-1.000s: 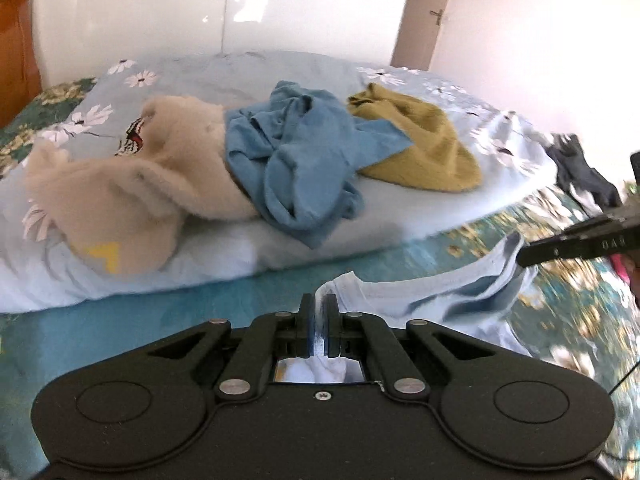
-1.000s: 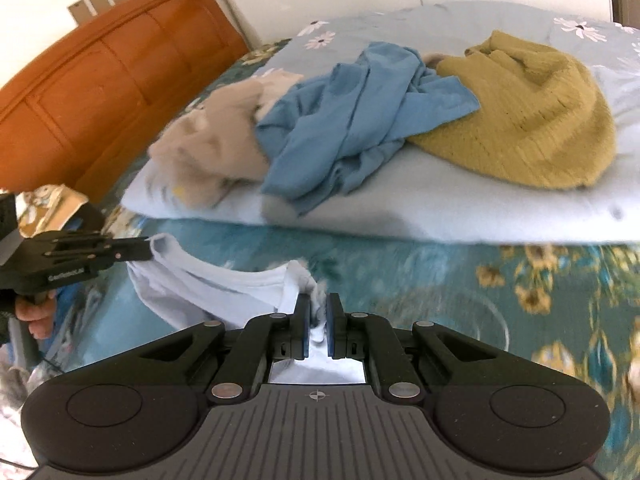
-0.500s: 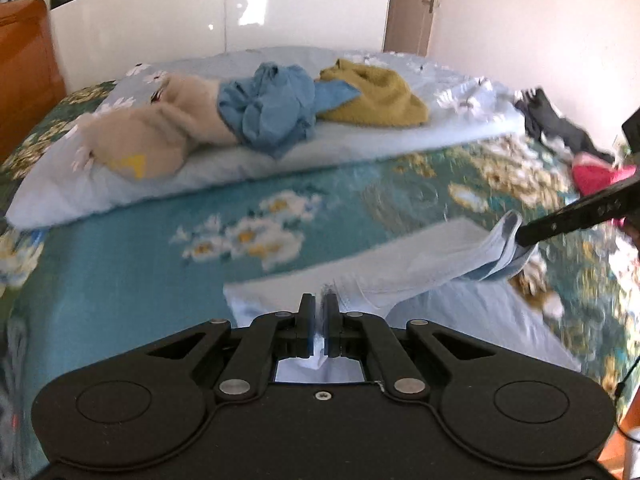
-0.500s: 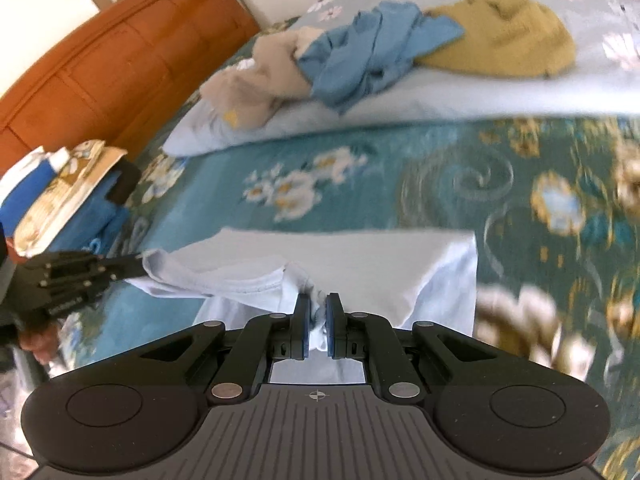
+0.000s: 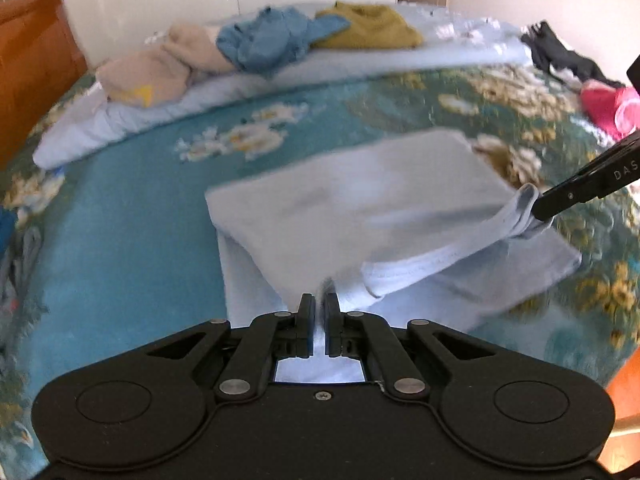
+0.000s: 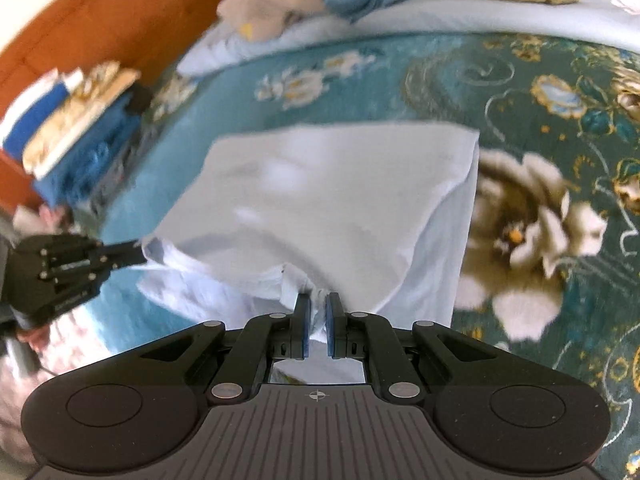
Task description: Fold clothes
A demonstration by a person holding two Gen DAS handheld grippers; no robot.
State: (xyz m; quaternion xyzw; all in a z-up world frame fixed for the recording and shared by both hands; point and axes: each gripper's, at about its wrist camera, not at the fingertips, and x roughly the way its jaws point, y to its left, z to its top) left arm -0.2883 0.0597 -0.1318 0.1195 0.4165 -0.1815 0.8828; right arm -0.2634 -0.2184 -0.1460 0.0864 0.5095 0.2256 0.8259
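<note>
Bedroom setting: a teal floral bedspread [image 5: 120, 240] carries the pale blue cotton T-shirt [image 5: 352, 200], lying near the foot of the bed, well apart from the unfolded heap of beige, blue and mustard garments [image 5: 260, 44] on the light quilt beyond. The left gripper [image 5: 319, 306] and right gripper [image 6: 318, 306] are each clenched on a bunched edge of the shirt, whose upper half is doubled over its lower. Judged step: a fold in hand; next, lay the held edge flat and square, then release.
</note>
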